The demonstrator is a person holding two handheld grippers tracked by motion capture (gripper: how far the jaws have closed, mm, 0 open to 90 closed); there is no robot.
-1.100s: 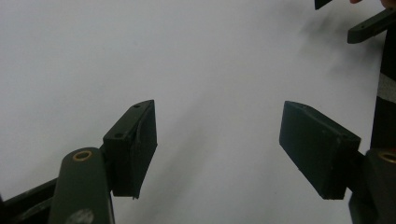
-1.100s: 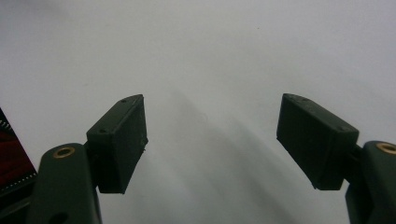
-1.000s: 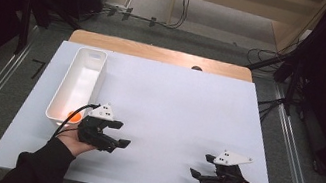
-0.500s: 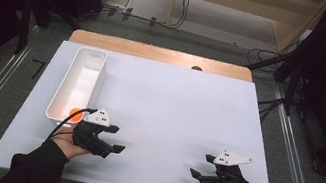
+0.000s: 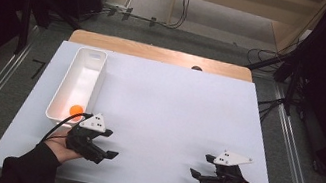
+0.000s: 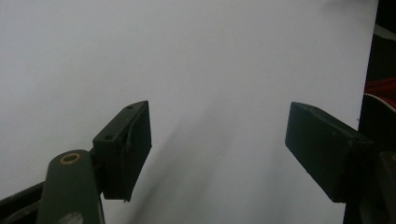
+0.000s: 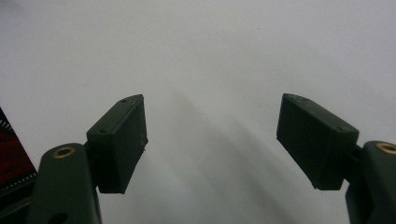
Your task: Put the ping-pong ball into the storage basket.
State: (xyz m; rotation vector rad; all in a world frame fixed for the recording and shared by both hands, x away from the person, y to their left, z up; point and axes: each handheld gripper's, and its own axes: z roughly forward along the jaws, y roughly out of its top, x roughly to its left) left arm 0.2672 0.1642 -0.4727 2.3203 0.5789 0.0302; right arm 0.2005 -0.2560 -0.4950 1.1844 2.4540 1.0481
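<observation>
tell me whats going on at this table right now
A person sits at a white table with a two-jaw gripper in each hand. An orange ball lies at the near end of a long white bin at the table's left. The left gripper is just in front of that bin; its jaws have just been opening, with nothing between them. The right gripper rests open at the near right, also with nothing in it.

Two black jaws of the left gripper (image 6: 217, 154) standing wide apart, just been opening, nothing between them. Below and beyond, plain white table (image 6: 187, 56), its edge running down the right side, a shadow trailing off the near jaw.
</observation>
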